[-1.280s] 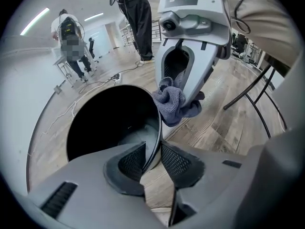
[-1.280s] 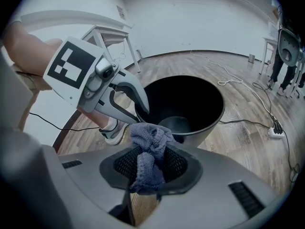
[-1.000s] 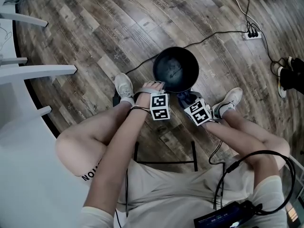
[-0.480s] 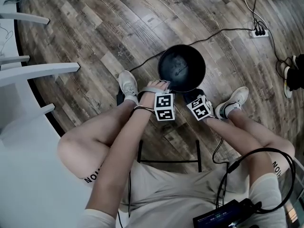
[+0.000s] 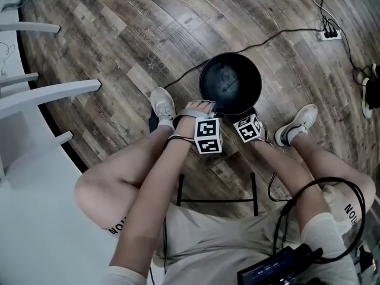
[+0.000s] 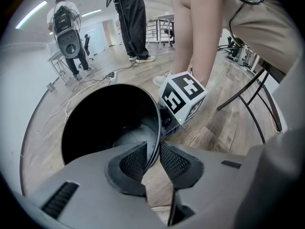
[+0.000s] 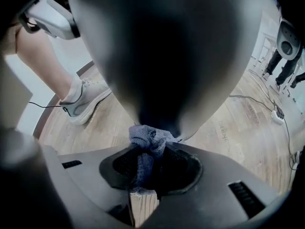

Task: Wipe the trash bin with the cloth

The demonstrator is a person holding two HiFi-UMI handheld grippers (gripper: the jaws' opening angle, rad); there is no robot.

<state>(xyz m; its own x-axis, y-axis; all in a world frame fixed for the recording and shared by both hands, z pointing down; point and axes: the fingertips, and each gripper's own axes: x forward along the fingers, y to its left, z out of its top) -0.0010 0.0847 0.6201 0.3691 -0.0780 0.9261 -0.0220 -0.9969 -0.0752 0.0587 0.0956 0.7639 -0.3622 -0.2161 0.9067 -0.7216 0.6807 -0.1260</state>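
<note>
A black round trash bin [image 5: 230,83] stands on the wood floor between the person's feet. My left gripper [image 6: 151,159] is at its near edge with the thin rim [image 6: 155,128] between the two pads. Its jaws have just been closing on that rim. My right gripper [image 7: 150,154] is shut on a bunched blue-grey cloth [image 7: 147,136] and holds it against the bin's dark outer wall [image 7: 167,51], low on the side. In the head view the two marker cubes [image 5: 208,136] [image 5: 248,127] sit side by side at the bin's near side, hiding the jaws.
White shoes [image 5: 161,104] [image 5: 300,123] flank the bin. A black stool frame [image 5: 217,200] is under the person. White furniture rails [image 5: 50,91] stand at the left. A cable [image 5: 273,37] runs to a power strip [image 5: 329,34]. Other people [image 6: 64,27] stand far off.
The right gripper has sunk down the bin's outer side with the cloth, its cube now lower and closer to the wall. The left gripper has stayed at the rim.
</note>
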